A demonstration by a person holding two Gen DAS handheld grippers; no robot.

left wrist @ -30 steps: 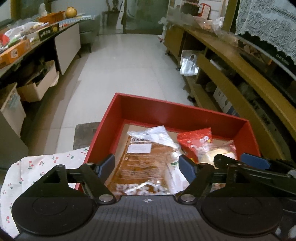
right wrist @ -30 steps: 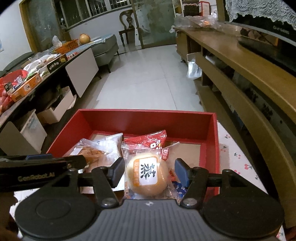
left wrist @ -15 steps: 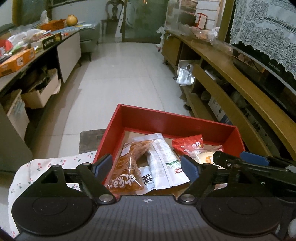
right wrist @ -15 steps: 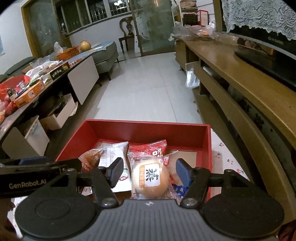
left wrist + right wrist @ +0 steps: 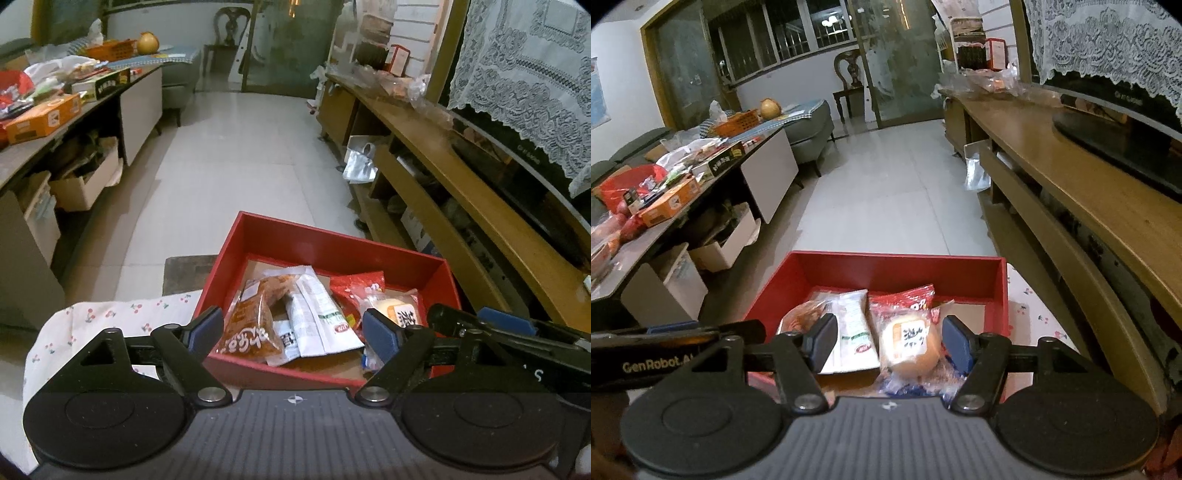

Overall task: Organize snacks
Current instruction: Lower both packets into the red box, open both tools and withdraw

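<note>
**Both grippers pull back from a filled red box**

From the left wrist view, the left gripper (image 5: 293, 334) has risen and drawn back compared with a second ago, when it sat low over the packets; now the whole red box (image 5: 332, 243) shows, from about 11 to 2 o'clock ahead of it. Its jaws stand wide apart and hold nothing. Inside the box the orange-brown snack bag (image 5: 255, 321) leans at 11 o'clock, the white packet (image 5: 321, 314) lies just beside it at 12, and the red packet (image 5: 354, 291) sits at 1. The right gripper's arm crosses in at 3 o'clock. A cherry-print cloth (image 5: 110, 317) lies under the box at 9 o'clock.

From the right wrist view, the right gripper (image 5: 888, 343) has likewise backed away, jaws spread and empty. The wrapped bun (image 5: 910, 347), round and pale with a labelled wrapper, lies between the fingers' line of sight at 12 o'clock, resting on the box's near edge area, touching the red packet behind it.

I judge the snacks are all stowed, so the task looks close to finished.
</note>
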